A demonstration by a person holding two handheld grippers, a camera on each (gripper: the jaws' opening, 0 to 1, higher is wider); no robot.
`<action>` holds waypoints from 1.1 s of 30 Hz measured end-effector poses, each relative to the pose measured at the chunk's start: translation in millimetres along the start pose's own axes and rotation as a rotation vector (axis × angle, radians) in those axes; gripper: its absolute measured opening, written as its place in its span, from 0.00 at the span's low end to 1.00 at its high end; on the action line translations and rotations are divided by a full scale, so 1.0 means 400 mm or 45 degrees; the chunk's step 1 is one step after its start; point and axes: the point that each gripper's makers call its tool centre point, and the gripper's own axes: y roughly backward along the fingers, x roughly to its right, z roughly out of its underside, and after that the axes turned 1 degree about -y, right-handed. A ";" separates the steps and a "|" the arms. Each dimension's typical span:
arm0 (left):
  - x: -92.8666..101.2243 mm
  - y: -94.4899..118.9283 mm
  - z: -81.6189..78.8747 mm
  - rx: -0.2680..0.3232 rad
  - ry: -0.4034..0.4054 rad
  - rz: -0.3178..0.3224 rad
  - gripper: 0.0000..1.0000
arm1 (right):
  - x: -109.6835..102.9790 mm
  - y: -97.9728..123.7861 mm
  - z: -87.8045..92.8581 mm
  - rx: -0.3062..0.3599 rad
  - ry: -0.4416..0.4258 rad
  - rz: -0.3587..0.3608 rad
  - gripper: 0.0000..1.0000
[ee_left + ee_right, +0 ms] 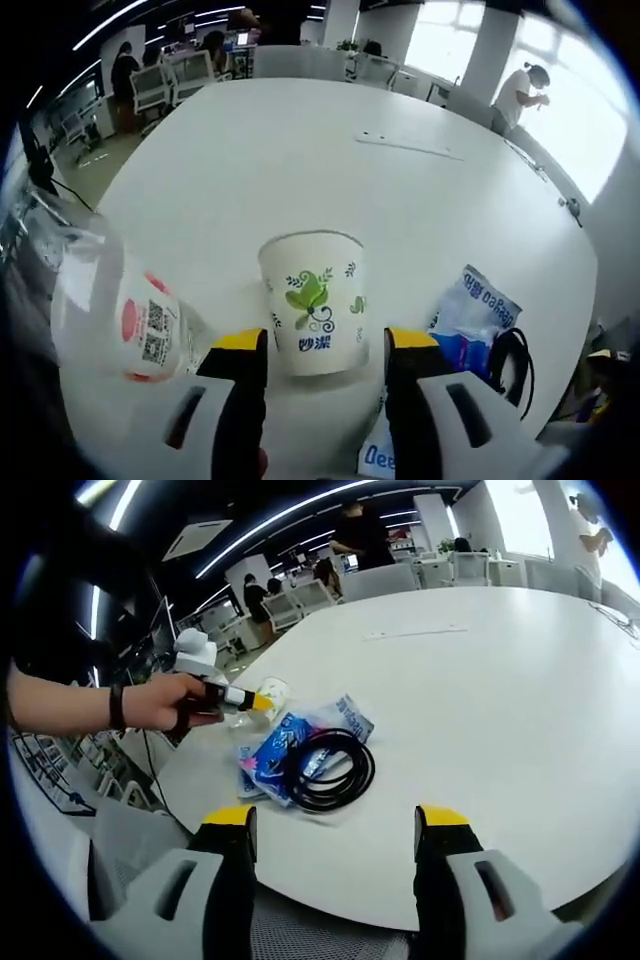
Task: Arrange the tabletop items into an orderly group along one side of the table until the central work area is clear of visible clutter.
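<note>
Yellow-tipped left tongs (326, 345) stand spread about a paper cup (313, 300) near the table (300, 160) edge, not yet pinching it. A clear bottle (125, 315) lies beside it, a blue packet (470, 320) and black cable (330, 765) on the other side. Closing should be gentle, low on the thin wall, to avoid crushing. Right tongs (335, 830) hang spread, holding nothing, off the edge.

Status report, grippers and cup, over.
Left gripper open, jaws either side of cup. Right gripper open, empty. Bottle and packet flank cup.
</note>
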 end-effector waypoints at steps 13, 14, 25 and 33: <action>-0.004 0.040 0.029 -0.020 -0.060 -0.008 0.35 | -0.003 -0.005 0.002 0.003 0.002 -0.015 0.62; -0.003 0.044 0.030 -0.016 -0.063 -0.008 0.35 | -0.006 -0.005 0.002 0.002 0.004 -0.016 0.62; 0.037 0.103 0.048 0.054 -0.154 0.030 0.35 | -0.018 -0.007 0.003 0.003 0.025 -0.043 0.62; 0.029 0.137 0.063 0.069 -0.154 0.046 0.35 | -0.028 -0.010 0.017 -0.011 0.034 -0.063 0.62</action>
